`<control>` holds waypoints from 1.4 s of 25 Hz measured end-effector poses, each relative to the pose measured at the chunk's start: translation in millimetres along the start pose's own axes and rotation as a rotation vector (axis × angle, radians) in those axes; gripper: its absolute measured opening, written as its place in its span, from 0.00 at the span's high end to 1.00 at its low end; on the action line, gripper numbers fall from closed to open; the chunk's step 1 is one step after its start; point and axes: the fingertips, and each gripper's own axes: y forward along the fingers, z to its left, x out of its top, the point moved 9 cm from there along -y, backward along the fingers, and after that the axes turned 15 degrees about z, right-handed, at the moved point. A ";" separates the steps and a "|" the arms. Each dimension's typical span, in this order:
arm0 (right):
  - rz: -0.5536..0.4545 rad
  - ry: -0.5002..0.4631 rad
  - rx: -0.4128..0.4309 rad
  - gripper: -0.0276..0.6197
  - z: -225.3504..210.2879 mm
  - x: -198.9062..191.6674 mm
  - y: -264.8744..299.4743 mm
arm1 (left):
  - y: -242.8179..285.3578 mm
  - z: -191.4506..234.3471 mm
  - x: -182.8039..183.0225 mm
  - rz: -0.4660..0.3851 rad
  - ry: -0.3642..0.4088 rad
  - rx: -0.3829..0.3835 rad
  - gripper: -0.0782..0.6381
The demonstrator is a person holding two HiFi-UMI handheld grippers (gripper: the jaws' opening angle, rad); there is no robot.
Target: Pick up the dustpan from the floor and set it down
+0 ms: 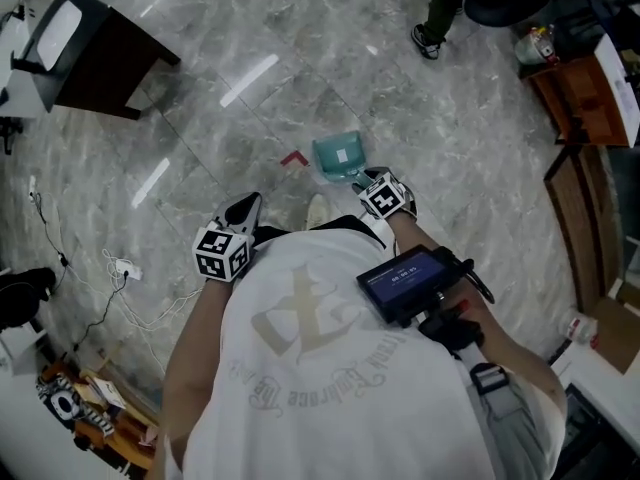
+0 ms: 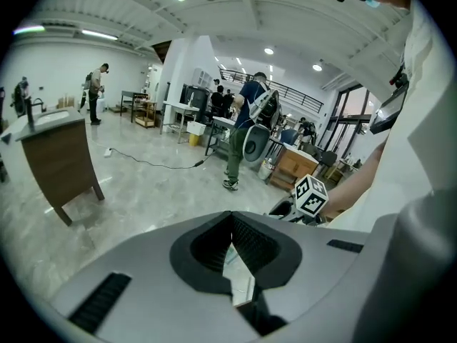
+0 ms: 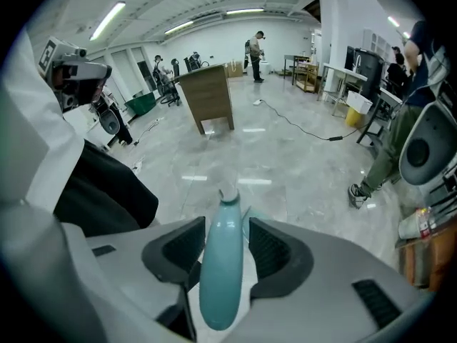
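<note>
Showing the dustpan (image 1: 338,155) lying flat on the floor (image 1: 250,118), with the pan end farthest from the person and the handle (image 3: 221,263) pointing back toward them, probably to allow a grasp without stepping round. Straddling that handle with the right gripper (image 3: 226,227), tilted steeply downward and spread wide, its ribbed pads (image 3: 265,247) flanking the handle without clamping it. Leaving a sliver of daylight on the right side of the handle, and sitting too close on the left side to rule out a light touch. Judging from this, lining up along the handle's length so as to close on its thicker middle, where a two-jaw pinch is least likely to let the pan swing or roll. Reading the pick-up as not yet made, the dustpan's whole weight resting on the floor. Keeping the left gripper (image 2: 230,224) well apart from the dustpan, back near the person's body, closed tip to tip on nothing, apparently parked out of the way and not sharing the lift. Noting a small red scrap (image 1: 293,158) just beside the pan end of the dustpan, clear of the handle and unlikely to be interfering with the grasp.
</note>
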 end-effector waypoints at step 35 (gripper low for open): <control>0.047 -0.107 -0.140 0.81 -9.8 11.3 -11.7 | -7.2 -2.1 -30.6 0.007 -0.063 0.029 0.87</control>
